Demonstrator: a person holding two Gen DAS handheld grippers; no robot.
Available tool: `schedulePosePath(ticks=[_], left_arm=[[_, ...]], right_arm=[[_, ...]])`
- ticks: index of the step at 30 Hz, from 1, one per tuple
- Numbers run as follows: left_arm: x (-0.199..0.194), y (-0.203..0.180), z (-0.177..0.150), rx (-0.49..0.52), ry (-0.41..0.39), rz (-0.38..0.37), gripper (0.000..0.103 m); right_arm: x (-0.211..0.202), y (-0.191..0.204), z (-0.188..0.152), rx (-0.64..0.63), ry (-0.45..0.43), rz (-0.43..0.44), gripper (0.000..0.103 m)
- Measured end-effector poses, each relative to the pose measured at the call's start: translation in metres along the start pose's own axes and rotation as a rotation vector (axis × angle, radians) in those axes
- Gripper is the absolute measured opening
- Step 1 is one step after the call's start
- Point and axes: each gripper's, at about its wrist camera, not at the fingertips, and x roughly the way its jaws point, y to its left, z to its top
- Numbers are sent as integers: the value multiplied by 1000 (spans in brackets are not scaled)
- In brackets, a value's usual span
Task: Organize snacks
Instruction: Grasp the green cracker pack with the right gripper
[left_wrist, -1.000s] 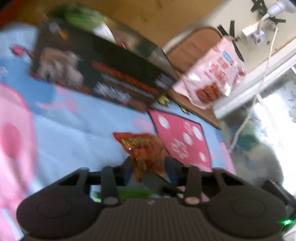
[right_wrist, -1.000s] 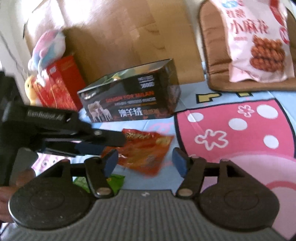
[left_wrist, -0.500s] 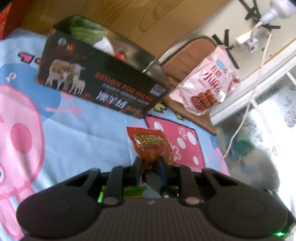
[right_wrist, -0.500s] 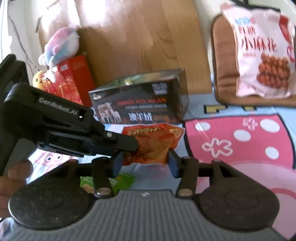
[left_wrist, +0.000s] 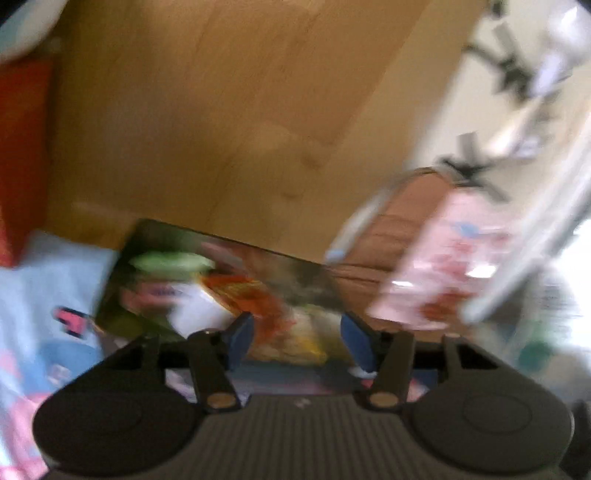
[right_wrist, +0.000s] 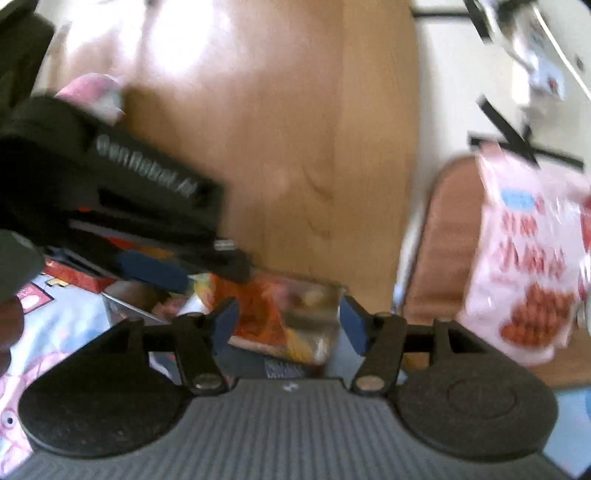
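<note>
The black open-top box (left_wrist: 155, 258) stands on the play mat and holds several snack packets. An orange-red snack packet (left_wrist: 255, 299) lies inside it, also in the right wrist view (right_wrist: 258, 306). My left gripper (left_wrist: 295, 338) is open just above the box, nothing between its blue pads. In the right wrist view the left gripper (right_wrist: 207, 269) reaches in from the left over the box (right_wrist: 317, 295). My right gripper (right_wrist: 286, 325) is open and empty, close before the box. Both views are blurred.
A large pink snack bag (right_wrist: 528, 254) leans on a brown cushion (right_wrist: 447, 251) at the right. A wooden panel (left_wrist: 221, 110) rises behind the box. A red box (right_wrist: 74, 275) and a plush toy (right_wrist: 92, 92) are at the left. A cartoon play mat (left_wrist: 37, 295) covers the floor.
The left gripper carried the orange-red packet from the mat to the box and opened; the packet now lies in the box. Both grippers moved forward and tilted up.
</note>
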Motion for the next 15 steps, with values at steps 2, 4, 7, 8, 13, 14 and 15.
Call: schedulePosePath(ticks=[2, 4, 7, 8, 13, 14, 15], left_arm=[[-18, 3, -21, 26, -19, -3, 54], [-32, 9, -42, 37, -14, -23, 54], [-46, 21, -76, 43, 53, -54, 55], [-51, 24, -85, 44, 69, -49, 55], [-69, 41, -116, -31, 113, -75, 55], [-70, 41, -119, -39, 116, -76, 56], [-70, 42, -122, -46, 120, -77, 56]], right_arm=[[-26, -8, -16, 68, -5, 55, 64], [-51, -13, -34, 123, 21, 90, 64], [-82, -19, -63, 242, 62, 201, 76], [-91, -19, -73, 266, 77, 234, 82], [-120, 10, -95, 212, 134, 296, 89], [-122, 15, -95, 191, 140, 306, 89], [-123, 19, -95, 167, 147, 310, 89]])
